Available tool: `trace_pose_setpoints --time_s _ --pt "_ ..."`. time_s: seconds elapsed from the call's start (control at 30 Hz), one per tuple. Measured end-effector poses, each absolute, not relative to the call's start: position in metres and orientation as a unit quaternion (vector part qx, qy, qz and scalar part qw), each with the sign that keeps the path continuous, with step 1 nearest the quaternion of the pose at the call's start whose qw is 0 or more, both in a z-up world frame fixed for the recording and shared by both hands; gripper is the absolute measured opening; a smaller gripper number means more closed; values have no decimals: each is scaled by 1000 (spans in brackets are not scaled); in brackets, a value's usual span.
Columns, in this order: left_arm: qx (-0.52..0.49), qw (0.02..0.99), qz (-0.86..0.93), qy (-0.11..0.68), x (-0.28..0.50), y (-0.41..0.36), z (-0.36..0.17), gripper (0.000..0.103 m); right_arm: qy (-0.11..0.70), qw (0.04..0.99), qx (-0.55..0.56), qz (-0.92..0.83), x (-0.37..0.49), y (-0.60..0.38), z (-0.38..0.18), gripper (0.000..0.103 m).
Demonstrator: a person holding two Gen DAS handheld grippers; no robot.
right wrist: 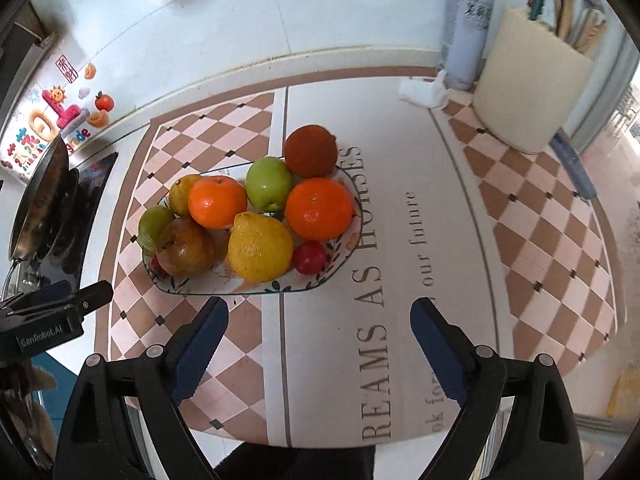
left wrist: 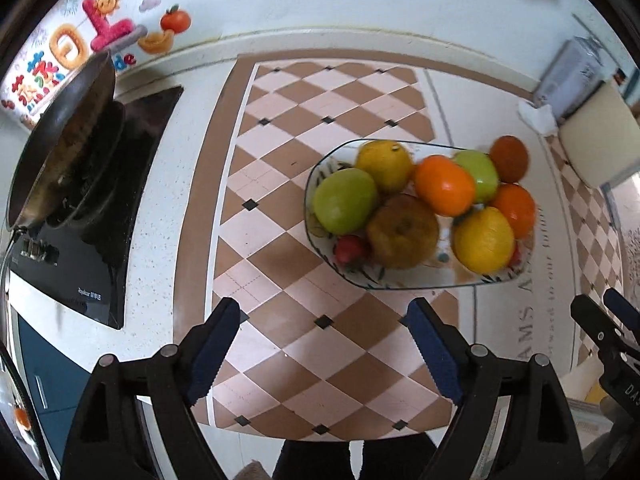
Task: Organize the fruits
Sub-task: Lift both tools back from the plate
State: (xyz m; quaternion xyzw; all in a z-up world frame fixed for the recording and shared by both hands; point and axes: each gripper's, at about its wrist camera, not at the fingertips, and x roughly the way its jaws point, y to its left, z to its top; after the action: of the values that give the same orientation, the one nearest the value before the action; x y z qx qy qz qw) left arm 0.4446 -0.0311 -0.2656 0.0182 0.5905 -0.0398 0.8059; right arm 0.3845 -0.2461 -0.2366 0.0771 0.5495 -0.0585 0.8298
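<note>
A shallow oval ceramic plate with a dark rim and leaf pattern (right wrist: 340, 258) sits on a checked brown-and-pink mat (right wrist: 224, 344) spread over the white speckled bench (left wrist: 160, 200), and it is heaped with fruit. In the right wrist view the pile holds two glossy oranges (right wrist: 319, 209), two green apples (right wrist: 269, 184), a large yellow lemon (right wrist: 260, 247) at the front, a second yellow fruit (right wrist: 182, 194) behind, a brownish-red apple (right wrist: 185, 247), a small red round fruit (right wrist: 309, 257) and a dark rust-red round fruit (right wrist: 310, 151) perched at the far edge, partly over the rim. The left tongs (left wrist: 324, 348) hang above the mat short of the plate, blue-padded jaws spread wide with nothing between them — the right tongs (right wrist: 320, 340) stand the same way, wide and empty, over the printed lettering on the mat. At the left, a dark frying pan (left wrist: 60, 148) rests tilted on a black induction hob (left wrist: 100, 240). Toward the back right stand a pale cream chopping board (right wrist: 528, 96), a grey-white canister (right wrist: 466, 24) and a crumpled white cloth (right wrist: 424, 90).
</note>
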Motion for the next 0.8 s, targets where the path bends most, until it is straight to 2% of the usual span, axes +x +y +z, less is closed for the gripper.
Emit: trace_pose_setpoints --time_s 0.37,0.8 --pt "28 851 -39 523 374 -42 -202 85 504 861 57 -40 323 -225 -179 95" --pt "1 896 -11 443 243 -30 -121 85 431 901 50 -5 202 -211 -89 95"
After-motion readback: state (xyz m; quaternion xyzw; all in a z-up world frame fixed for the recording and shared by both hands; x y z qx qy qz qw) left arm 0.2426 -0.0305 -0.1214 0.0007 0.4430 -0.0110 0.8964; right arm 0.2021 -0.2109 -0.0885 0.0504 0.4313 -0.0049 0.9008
